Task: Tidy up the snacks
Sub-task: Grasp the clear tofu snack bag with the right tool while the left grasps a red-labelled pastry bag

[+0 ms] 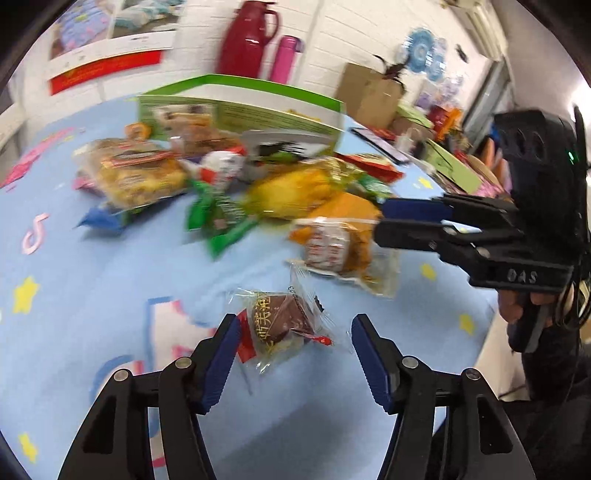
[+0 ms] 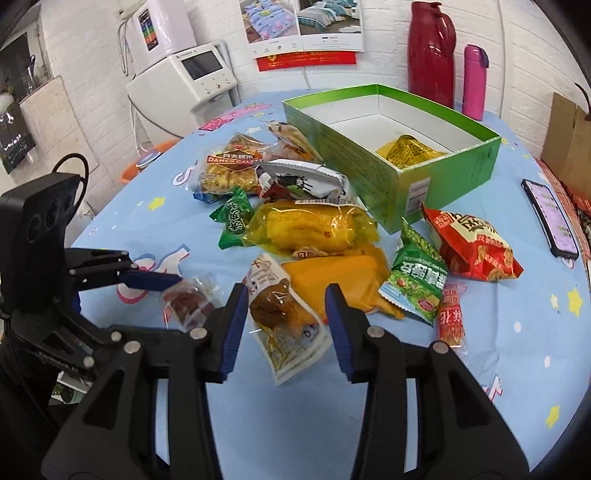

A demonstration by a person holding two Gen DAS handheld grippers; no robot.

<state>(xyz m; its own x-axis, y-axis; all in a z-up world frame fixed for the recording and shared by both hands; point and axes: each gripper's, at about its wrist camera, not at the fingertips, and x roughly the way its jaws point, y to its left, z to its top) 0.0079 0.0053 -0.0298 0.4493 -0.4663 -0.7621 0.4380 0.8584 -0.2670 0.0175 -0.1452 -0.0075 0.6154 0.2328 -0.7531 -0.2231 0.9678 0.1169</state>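
A red thermos jug [image 2: 431,51] and a slimmer pink flask [image 2: 475,82] stand side by side against the white brick wall. A bedding poster [image 2: 303,27] hangs on that wall above a white countertop appliance [image 2: 192,79]. A phone [image 2: 552,218] lies on the blue patterned tablecloth [image 2: 517,350], near a brown cardboard box [image 2: 570,140].

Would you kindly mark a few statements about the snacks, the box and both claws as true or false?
1. The green box holds one yellow packet. True.
2. The left claw is shut on a snack. False: it is open around a brown wrapped snack.
3. The right claw is open over a brown pouch. True.
4. The phone lies inside the box. False: it lies on the tablecloth.
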